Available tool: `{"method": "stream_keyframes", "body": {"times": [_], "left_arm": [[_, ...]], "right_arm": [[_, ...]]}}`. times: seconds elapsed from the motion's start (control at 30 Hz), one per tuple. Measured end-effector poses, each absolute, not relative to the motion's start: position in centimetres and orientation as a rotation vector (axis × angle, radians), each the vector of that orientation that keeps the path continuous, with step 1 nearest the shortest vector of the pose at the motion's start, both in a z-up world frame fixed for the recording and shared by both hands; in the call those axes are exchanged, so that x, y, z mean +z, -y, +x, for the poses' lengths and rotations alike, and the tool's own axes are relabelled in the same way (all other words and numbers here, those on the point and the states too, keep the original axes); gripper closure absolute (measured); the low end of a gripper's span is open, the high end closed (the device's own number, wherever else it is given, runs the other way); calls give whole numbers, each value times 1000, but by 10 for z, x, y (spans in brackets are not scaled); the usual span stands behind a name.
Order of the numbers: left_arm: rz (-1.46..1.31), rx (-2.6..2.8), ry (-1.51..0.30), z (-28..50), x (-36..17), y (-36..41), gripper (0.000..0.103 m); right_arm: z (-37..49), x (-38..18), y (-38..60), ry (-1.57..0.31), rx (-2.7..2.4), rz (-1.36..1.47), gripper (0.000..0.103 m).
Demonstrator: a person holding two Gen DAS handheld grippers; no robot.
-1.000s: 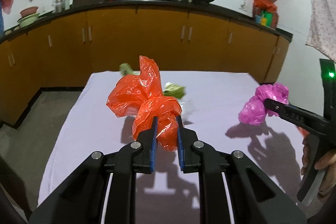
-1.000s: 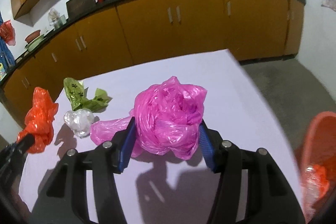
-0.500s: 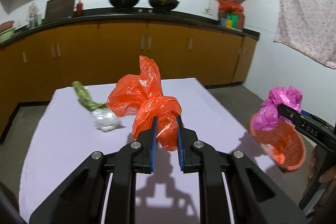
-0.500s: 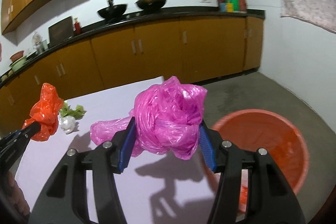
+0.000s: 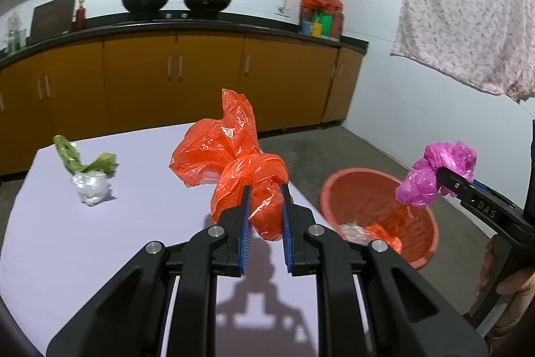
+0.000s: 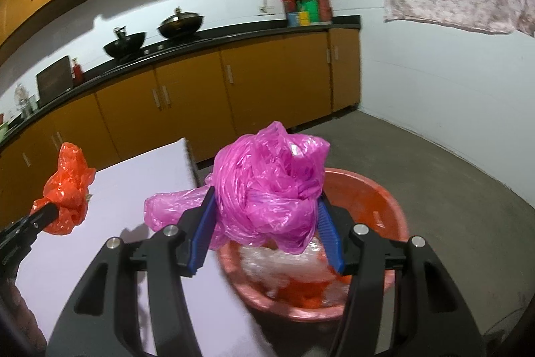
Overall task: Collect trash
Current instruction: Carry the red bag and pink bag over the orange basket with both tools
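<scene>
My left gripper (image 5: 264, 206) is shut on a crumpled orange plastic bag (image 5: 230, 156) and holds it above the lilac table (image 5: 83, 250), near its right edge. My right gripper (image 6: 264, 219) is shut on a crumpled pink plastic bag (image 6: 271, 189) and holds it over the orange bin (image 6: 384, 206) on the floor. The bin (image 5: 354, 189) holds clear and orange trash. The pink bag (image 5: 434, 173) shows in the left wrist view, over the bin's far right rim. The orange bag (image 6: 67, 186) shows at the left of the right wrist view.
A green wrapper (image 5: 83, 159) and a clear plastic wad (image 5: 90, 188) lie on the table's far left. Orange cabinets (image 5: 200, 82) with a black counter and two woks line the back wall. A cloth (image 5: 468, 5) hangs at the right. Concrete floor (image 6: 451, 183) surrounds the bin.
Both grippers have swung to the right with their bags. The right gripper and pink bag have come from above the table to over the bin, which is now closer and larger.
</scene>
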State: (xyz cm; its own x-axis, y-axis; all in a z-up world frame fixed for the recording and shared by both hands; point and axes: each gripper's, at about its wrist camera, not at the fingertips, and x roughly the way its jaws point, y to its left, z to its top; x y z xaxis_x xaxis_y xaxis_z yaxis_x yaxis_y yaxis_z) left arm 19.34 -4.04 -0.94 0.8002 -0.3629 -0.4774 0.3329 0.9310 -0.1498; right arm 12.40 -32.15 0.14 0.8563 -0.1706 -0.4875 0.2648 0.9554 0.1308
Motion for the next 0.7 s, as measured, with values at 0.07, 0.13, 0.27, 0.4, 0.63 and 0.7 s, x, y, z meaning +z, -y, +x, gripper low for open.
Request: {"method": "stream_keyframes", "body": {"times": [0.07, 0.13, 0.27, 0.4, 0.63, 0.7], "left_arm": [[-54, -393, -529, 191, -10, 51, 87], [-50, -412, -534, 191, -10, 60, 87], [-35, -443, -542, 189, -12, 77, 87], [-17, -470, -551, 187, -14, 92, 87], [-1, -504, -564, 187, -18, 109, 87], [2, -513, -569, 188, -19, 116, 87]], "right_arm": [[121, -1, 330, -493, -247, 204, 48], [118, -3, 339, -494, -261, 214, 48], [113, -6, 349, -494, -279, 222, 48], [111, -10, 359, -495, -295, 234, 48], [110, -14, 368, -498, -312, 244, 48], [111, -15, 372, -499, -317, 247, 48]]}}
